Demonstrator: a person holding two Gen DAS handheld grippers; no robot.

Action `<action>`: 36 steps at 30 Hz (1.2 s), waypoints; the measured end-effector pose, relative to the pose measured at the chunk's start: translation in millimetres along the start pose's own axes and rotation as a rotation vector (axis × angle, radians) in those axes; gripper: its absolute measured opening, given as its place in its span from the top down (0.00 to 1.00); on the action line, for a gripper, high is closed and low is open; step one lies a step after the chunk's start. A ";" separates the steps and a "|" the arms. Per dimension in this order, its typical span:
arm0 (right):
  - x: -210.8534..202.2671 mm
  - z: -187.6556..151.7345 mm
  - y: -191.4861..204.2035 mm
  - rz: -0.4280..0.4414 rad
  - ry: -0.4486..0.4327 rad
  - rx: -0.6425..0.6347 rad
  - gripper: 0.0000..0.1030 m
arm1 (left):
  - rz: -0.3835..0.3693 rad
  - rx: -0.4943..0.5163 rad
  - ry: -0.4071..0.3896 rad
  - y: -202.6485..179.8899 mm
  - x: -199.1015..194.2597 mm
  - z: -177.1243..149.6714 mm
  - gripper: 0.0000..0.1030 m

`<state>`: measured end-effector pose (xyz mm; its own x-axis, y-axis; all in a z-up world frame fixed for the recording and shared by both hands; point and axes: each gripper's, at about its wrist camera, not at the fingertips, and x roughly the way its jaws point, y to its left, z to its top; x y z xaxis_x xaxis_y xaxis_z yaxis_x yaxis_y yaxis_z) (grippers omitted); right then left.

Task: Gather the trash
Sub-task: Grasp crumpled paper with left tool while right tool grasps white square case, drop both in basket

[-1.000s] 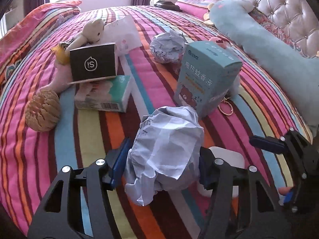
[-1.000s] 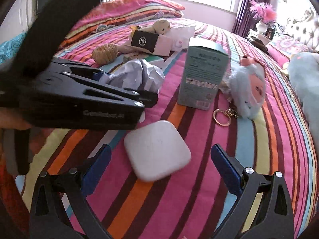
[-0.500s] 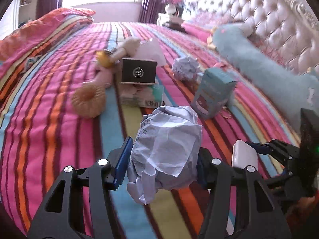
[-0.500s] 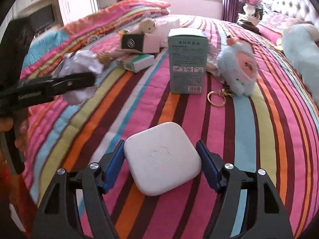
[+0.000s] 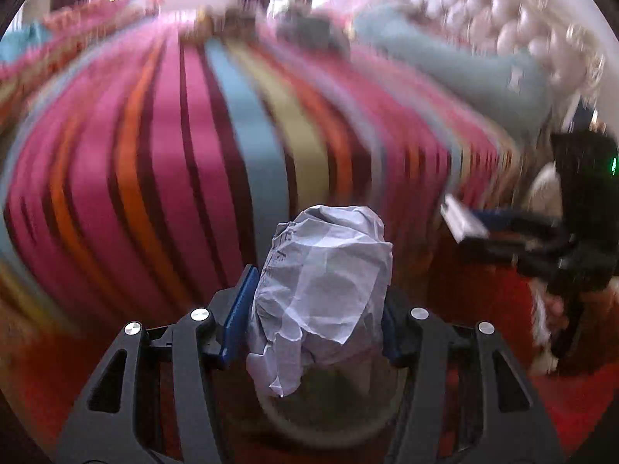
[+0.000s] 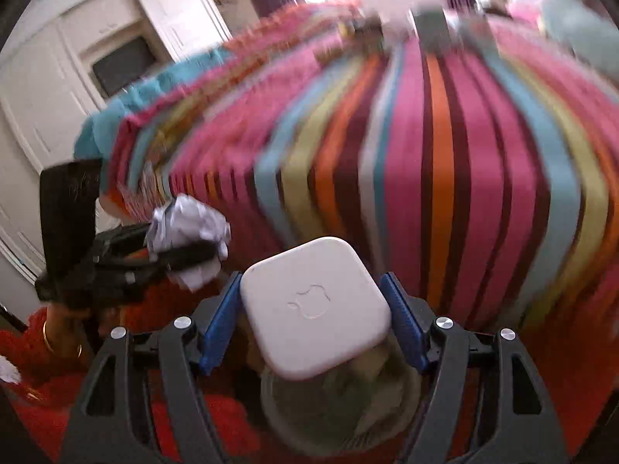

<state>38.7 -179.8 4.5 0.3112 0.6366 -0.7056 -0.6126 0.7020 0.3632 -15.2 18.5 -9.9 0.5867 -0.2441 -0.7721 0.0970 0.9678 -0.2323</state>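
Note:
A crumpled white paper ball [image 5: 323, 294] is clamped between the blue pads of my left gripper [image 5: 313, 317], held off the bed. My right gripper [image 6: 313, 321] is shut on a flat white square case [image 6: 315, 305] with an apple logo. Both hang over a round bin [image 6: 340, 413] on the floor below the bed's edge; its rim [image 5: 309, 421] shows under the paper too. In the right wrist view the left gripper [image 6: 185, 247] with the paper ball [image 6: 189, 232] is at the left. In the left wrist view the right gripper [image 5: 499, 228] with the white case [image 5: 460, 220] is at the right.
The striped bedspread [image 5: 201, 147] fills the background, blurred by motion. A long teal plush [image 5: 456, 73] lies by the tufted headboard [image 5: 503, 19]. A red carpet [image 6: 216, 425] covers the floor around the bin. White cabinets [image 6: 77, 62] stand at the left. A hand with a bangle [image 6: 58, 332] holds the left gripper.
Both grippers pulled back off the bed with their loads and now hang over the bin. A second ago the right gripper stood open around the white case, then shut on it.

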 end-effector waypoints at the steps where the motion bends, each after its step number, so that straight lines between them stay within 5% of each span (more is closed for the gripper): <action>1: 9.7 -11.4 -3.8 -0.016 0.042 0.026 0.34 | -0.005 -0.005 0.040 -0.9 10.8 -10.9 0.47; 6: 68.8 -55.7 -27.5 -0.069 0.245 0.132 0.34 | -0.021 0.006 0.262 -9.9 79.4 -47.9 0.47; 12: 87.0 -63.6 -32.5 -0.059 0.305 0.162 0.34 | 0.004 0.041 0.342 -11.7 112.1 -55.9 0.47; 18: 91.5 -74.6 -32.3 -0.057 0.324 0.152 0.32 | 0.006 -0.003 0.370 -6.2 117.8 -61.6 0.38; 22: 92.8 -73.5 -34.9 -0.077 0.320 0.157 0.12 | 0.038 0.000 0.356 -6.6 119.4 -61.7 0.16; 36: 96.0 -73.4 -40.2 -0.129 0.317 0.177 0.12 | 0.039 -0.001 0.324 -4.4 118.2 -59.6 0.11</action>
<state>39.8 -170.3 -122.5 0.1206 0.4289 -0.8953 -0.4400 0.8315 0.3391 5.8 -18.3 -135.4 0.3035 -0.2139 -0.9285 0.0783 0.9768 -0.1995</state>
